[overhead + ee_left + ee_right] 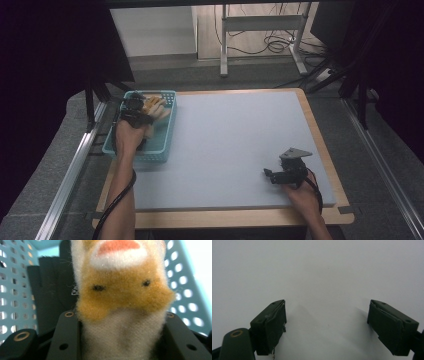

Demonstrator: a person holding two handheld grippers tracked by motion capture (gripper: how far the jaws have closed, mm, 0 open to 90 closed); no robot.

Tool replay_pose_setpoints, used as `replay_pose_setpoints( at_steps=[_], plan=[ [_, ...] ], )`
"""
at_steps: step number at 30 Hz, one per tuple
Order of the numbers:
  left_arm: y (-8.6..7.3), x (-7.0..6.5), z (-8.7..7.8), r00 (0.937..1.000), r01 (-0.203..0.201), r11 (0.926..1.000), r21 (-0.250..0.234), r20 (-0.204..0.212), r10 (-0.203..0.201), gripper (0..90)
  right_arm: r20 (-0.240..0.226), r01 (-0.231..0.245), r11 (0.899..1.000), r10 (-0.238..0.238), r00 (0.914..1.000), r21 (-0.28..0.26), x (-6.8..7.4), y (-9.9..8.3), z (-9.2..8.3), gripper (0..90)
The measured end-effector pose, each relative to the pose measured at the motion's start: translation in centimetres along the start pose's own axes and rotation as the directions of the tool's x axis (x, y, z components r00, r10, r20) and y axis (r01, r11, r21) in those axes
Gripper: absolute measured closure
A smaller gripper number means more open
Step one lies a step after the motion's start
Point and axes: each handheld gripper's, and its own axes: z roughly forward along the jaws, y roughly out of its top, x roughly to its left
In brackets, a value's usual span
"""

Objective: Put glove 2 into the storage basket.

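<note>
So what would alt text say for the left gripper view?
A fluffy tan-and-white plush toy with two small black eyes sits squeezed between the left gripper's black jaws. Around it rise the perforated walls of a light blue plastic basket, with something black behind.

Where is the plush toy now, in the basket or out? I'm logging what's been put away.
In. The plush toy sits between the left gripper's jaws, with the teal basket's perforated walls around it.

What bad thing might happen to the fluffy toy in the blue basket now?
The left gripper squeezes the plush toy only by its soft lower part, so it might slip out if lifted. The basket walls sit close around it, so the toy or jaws might snag the rim. A black glove beside it might get dragged along.
</note>
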Motion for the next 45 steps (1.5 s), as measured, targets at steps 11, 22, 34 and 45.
replay_pose_setpoints(
  at_steps=[11,22,34,45],
  plan=[
    [0.5,-1.2,4.6,0.9990,-0.030,0.9951,0.094,0.037,0.026,53.0,0.000,0.002,1.000,-0.002,1.0000,0.000,0.0,0.0,0.0,15.2],
    [0.9,-1.1,3.1,0.9926,-0.053,0.9952,0.082,0.113,0.044,11.0,-0.001,0.002,1.000,-0.002,1.0000,0.001,0.0,0.0,0.0,15.2],
    [0.3,1.4,1.2,0.9995,-0.004,0.9989,0.046,0.033,0.002,63.5,0.000,0.003,1.000,-0.003,1.0000,0.001,0.0,0.0,0.0,15.2],
    [0.4,0.3,3.7,0.9945,0.003,0.9954,0.096,0.104,-0.013,79.2,-0.001,0.003,1.000,-0.003,1.0000,0.001,0.0,0.0,0.0,15.2]
  ],
)
